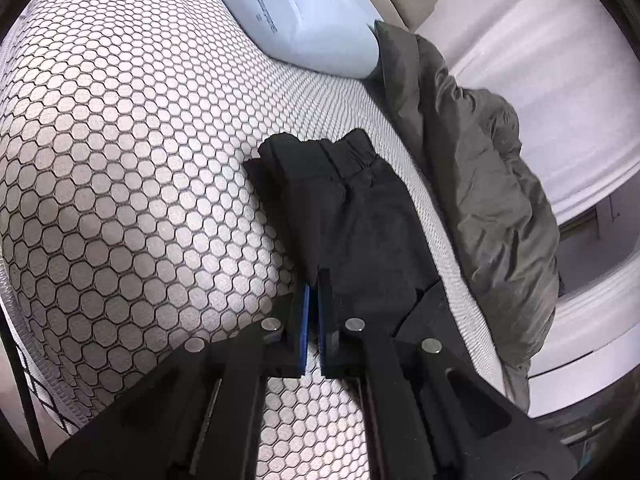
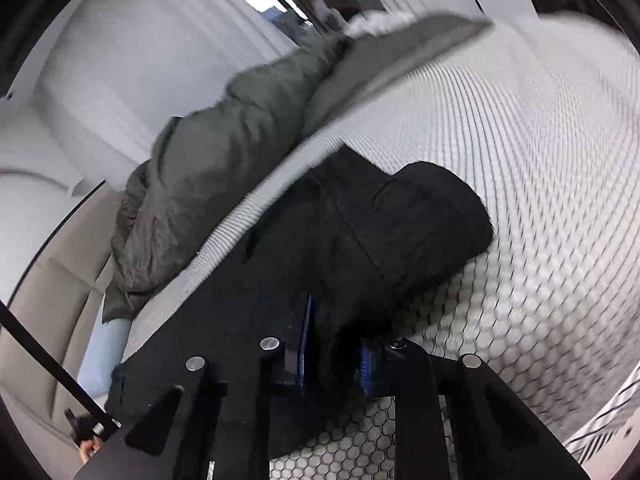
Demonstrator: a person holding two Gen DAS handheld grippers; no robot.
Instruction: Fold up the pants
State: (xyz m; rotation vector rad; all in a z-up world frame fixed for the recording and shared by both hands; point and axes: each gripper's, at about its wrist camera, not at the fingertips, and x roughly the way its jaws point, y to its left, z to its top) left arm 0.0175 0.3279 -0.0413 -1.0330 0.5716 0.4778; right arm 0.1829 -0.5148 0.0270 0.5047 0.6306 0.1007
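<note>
From the left wrist camera, the black pants (image 1: 352, 208) lie as a folded bundle on the honeycomb-patterned mattress (image 1: 132, 152), their long axis running from the gripper up and away toward the waistband end, which points to the far upper middle. The left gripper (image 1: 314, 280) angles downward, its blue-padded jaws clenched together on the near edge of the cloth. A grey-green jacket (image 1: 480, 184) lies along the mattress's right edge, and a pale blue pillow (image 1: 304, 12) sits beyond. From the right wrist camera, which is blurred, the pants (image 2: 400, 232) stretch from the gripper up and to the right, a rounded fold at the far end. The right gripper (image 2: 334, 344) tilts downward, its jaws grasping a thick bunch of the black cloth between them. The jacket (image 2: 224, 152) lies at upper left along the mattress (image 2: 520, 160) edge.
</note>
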